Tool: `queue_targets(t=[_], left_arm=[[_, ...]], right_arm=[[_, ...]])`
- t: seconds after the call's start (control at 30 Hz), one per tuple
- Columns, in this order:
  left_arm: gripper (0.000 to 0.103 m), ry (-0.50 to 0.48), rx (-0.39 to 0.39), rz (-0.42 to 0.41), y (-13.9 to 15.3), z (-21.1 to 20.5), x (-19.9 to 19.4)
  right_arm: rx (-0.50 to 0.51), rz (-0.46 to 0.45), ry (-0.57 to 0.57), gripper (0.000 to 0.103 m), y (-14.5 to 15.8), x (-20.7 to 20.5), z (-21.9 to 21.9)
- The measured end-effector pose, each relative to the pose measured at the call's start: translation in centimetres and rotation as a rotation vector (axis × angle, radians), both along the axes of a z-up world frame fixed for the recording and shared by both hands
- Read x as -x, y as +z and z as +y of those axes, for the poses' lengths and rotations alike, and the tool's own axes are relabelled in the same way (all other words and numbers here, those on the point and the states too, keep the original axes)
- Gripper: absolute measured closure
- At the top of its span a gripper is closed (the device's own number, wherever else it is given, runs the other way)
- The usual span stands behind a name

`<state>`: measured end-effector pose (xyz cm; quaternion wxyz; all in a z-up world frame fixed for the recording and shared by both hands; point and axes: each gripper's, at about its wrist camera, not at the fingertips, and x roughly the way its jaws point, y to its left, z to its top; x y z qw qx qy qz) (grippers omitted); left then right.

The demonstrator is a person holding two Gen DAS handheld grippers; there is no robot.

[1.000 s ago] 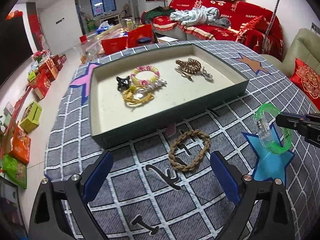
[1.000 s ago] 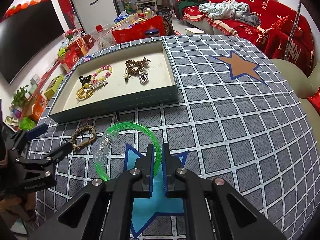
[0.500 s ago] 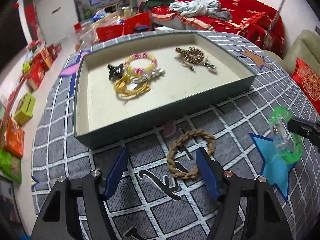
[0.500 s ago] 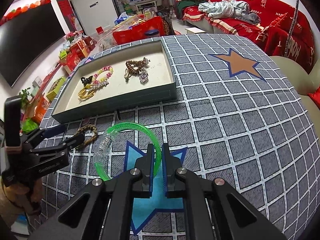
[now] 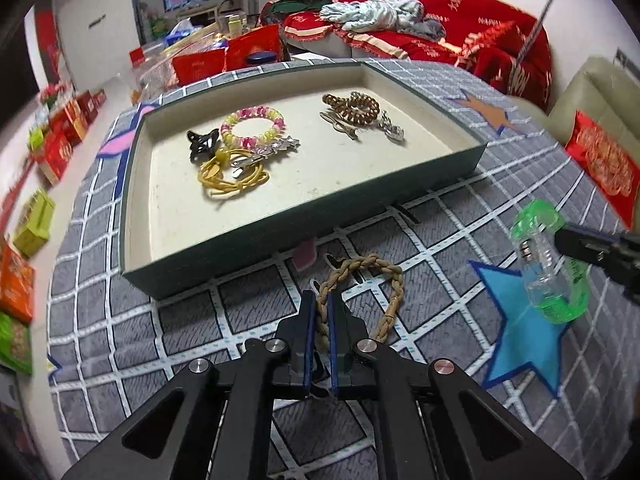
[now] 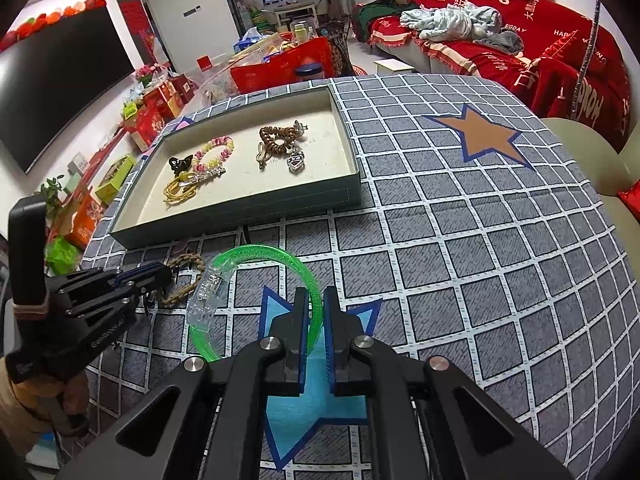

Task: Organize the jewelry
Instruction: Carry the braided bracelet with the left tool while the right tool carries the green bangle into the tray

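My left gripper [image 5: 319, 300] is shut on the left side of a tan braided rope bracelet [image 5: 384, 280] that lies on the grey checked tablecloth, just in front of the tray. It also shows in the right wrist view [image 6: 182, 276]. My right gripper [image 6: 315, 300] is shut on a green translucent bangle [image 6: 240, 256] with a clear clasp, held above a blue star patch; the bangle also shows in the left wrist view [image 5: 552, 264]. The dark green tray [image 5: 132, 184] holds a pink-yellow bead bracelet [image 5: 252, 126], a yellow cord, a black clip and a brown coil bracelet [image 5: 352, 110].
An orange star patch [image 6: 486, 138] marks the cloth to the right of the tray [image 6: 256, 204]. A blue star patch [image 5: 520, 332] lies under the bangle. Red sofa, boxes and clutter stand beyond the table's far and left edges.
My left gripper has moved forward and closed from wide open onto the rope bracelet. My right gripper with the green bangle has stayed about where it was.
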<state>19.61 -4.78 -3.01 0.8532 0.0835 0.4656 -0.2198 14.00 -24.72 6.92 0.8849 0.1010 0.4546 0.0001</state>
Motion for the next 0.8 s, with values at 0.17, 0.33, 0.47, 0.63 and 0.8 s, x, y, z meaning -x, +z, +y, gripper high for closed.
queue_targets(t=[0.17,0.33,0.47,0.63,0.8], left_arm=[[0.08,0.01,0.05,-0.006,1.3,0.8,0.3],[0.08,0.005,0.085,-0.031,3.1,1.2,0.6],[0.08,0.008,0.112,-0.053,4.4,1.6,0.4],[0.08,0.027,0.135,-0.084,6.0,2.1,-0.8],[0.08,0.057,0.139,-0.106,6.7,2.9,-2.7]], right_arm=[[-0.001,-0.01,0.005,0.095,0.4,-0.2,0.2],[0.005,-0.023,0.017,0.095,1.2,-0.5,0.6],[0.005,-0.036,0.023,0.095,1.9,-1.0,0.8],[0.001,-0.051,0.031,0.095,3.0,-2.8,1.2],[-0.015,-0.053,0.033,0.095,3.4,-5.3,1.5]])
